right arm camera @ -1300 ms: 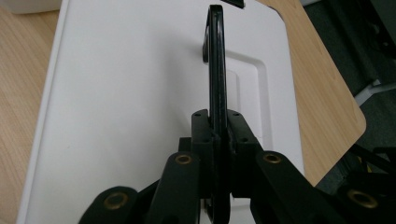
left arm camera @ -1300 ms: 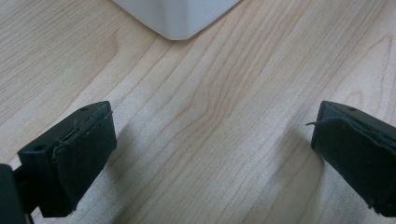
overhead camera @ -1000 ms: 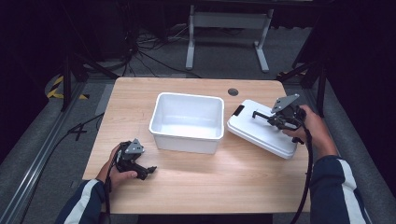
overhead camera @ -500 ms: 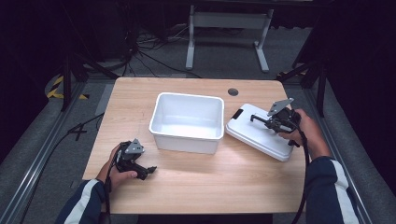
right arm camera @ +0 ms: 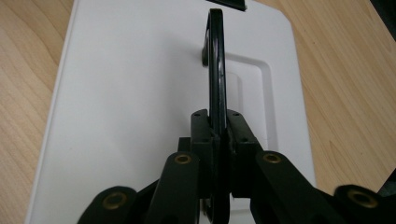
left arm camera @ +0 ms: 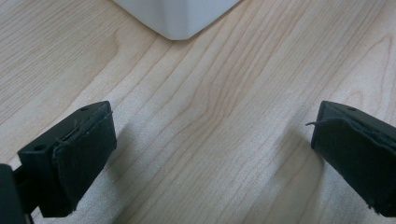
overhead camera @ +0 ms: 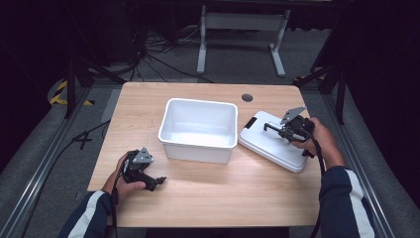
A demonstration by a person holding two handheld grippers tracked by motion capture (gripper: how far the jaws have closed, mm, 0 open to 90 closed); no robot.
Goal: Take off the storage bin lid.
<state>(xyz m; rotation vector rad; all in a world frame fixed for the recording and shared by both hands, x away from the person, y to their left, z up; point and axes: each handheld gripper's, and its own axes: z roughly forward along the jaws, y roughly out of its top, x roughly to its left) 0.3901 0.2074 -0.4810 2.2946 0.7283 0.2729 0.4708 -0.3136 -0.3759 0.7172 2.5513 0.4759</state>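
Your right tongs (right arm camera: 218, 135) are clamped on the thin black handle (right arm camera: 215, 56) of the stiff, light, slippery white lid (overhead camera: 275, 141) lying on the desk (overhead camera: 208, 198) beside the bin (overhead camera: 198, 130), a sound hold, while your left tongs (left arm camera: 210, 154) gape wide and hold nothing.

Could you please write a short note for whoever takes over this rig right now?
Right claw: shut on the black handle of the white lid. The handle stands upright between the pads.
Left claw: open, holding nothing, low over the bare wooden table near the front left corner of the white bin.
Things: the bin sits open and empty mid-table; the lid lies flat on the table to its right, apart from it.
Done: the lid's handle is gripped.
Left: probably lift the lid, carry it over the bin and seat it; the left claw could steady the bin.
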